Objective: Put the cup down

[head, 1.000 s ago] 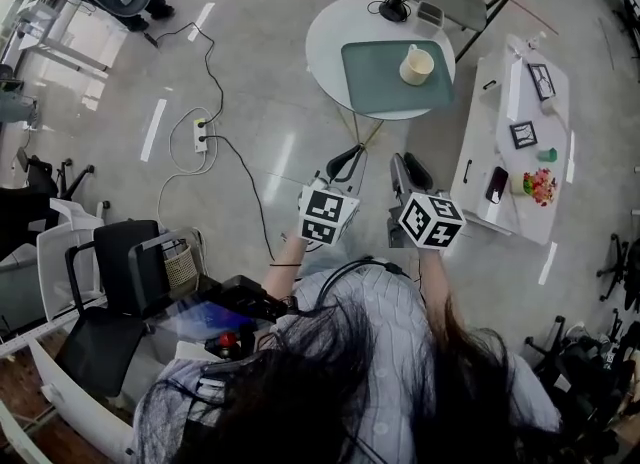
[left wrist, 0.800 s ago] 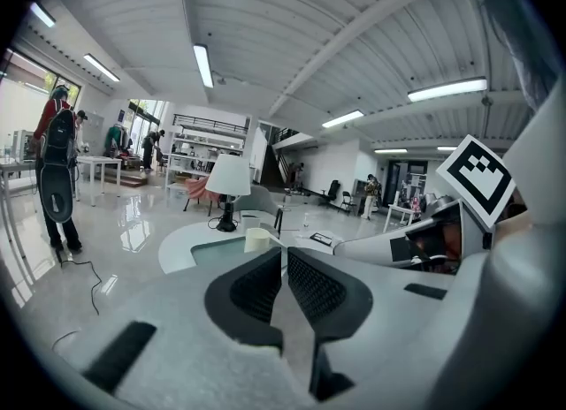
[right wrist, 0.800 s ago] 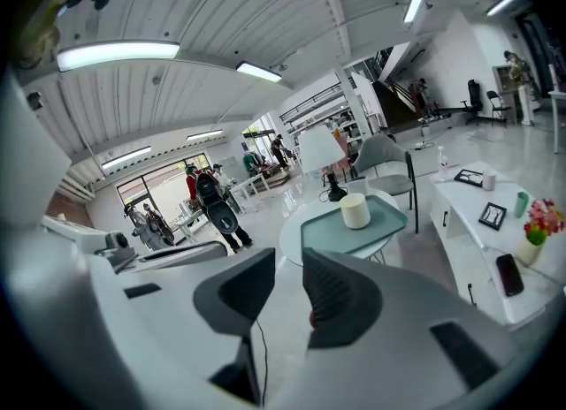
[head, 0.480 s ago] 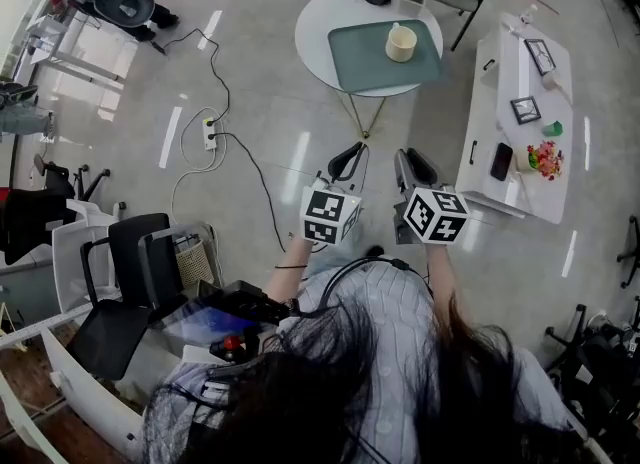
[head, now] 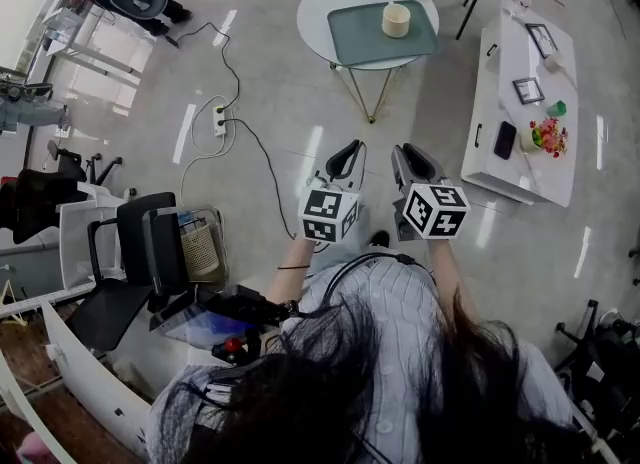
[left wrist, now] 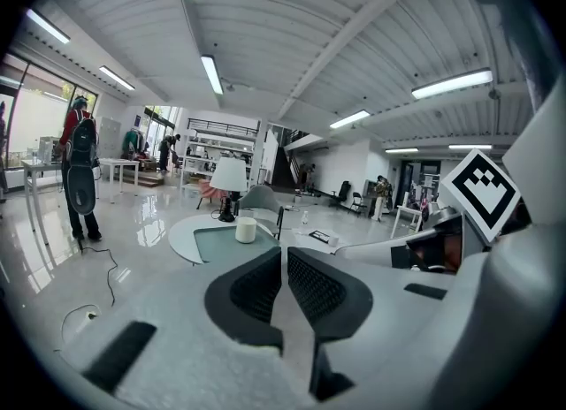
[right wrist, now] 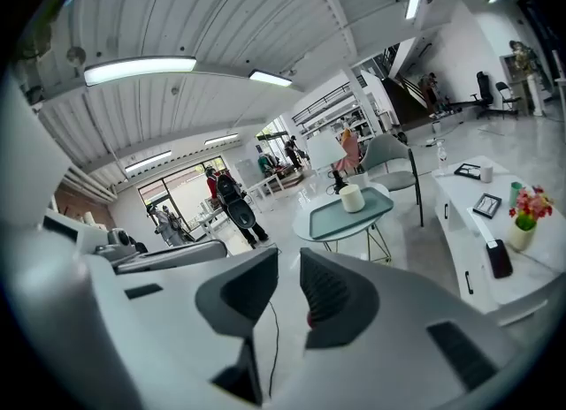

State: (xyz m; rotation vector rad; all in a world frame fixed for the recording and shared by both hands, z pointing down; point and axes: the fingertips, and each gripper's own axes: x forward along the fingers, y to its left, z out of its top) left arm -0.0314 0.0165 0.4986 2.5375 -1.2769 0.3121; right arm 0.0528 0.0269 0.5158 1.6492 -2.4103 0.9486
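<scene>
At frame centre, my left gripper [head: 347, 158] has its fingers pressed together on nothing. Just right of it, my right gripper [head: 409, 160] has just been closing and sits all but shut, also empty. Far off at upper centre, the cream cup [head: 396, 20] stands upright on the green tray [head: 352, 37] atop the round white table [head: 313, 18].

Cup [head: 396, 20]: cream, short and cylindrical, upright, mouth open to the top. Stands on green tray [head: 355, 42], right of the tray's middle, toward its far edge. Tray lies on round white surface [head: 312, 22], far across the floor.
</scene>
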